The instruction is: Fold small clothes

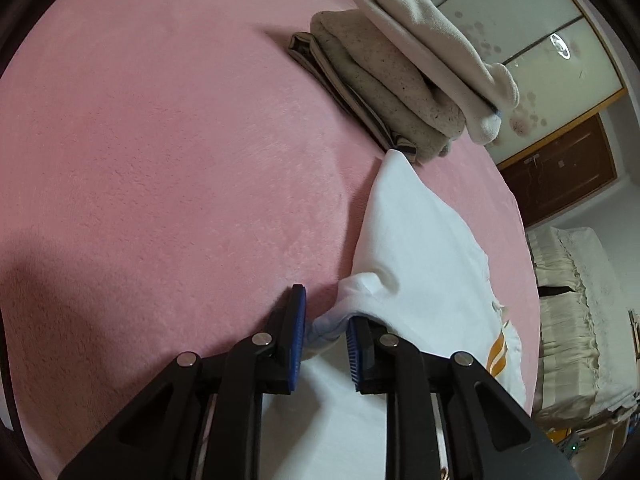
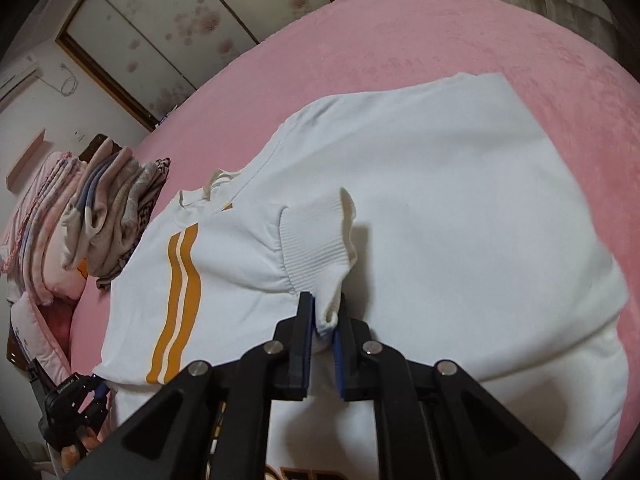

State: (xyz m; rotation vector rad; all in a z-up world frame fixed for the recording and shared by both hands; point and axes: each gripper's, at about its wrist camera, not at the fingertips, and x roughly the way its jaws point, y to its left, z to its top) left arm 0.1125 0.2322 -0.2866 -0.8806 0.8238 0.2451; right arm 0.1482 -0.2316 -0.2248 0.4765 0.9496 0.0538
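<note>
While pinched at cuff by right tongs (image 2: 325, 320) and at edge by left tongs (image 1: 325, 330): white sweatshirt (image 2: 460, 200), spread on bed (image 2: 420, 28) ahead. Advised: lift evenly, fold sleeve inward, keep flat.

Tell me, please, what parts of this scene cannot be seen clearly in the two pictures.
- White sweatshirt: its lower part, right wrist view, hidden by the right gripper.
- Same sweatshirt, left wrist view: the near part is covered by the left gripper.
- Pile of folded clothes: lowest layers hidden by upper ones.
</note>
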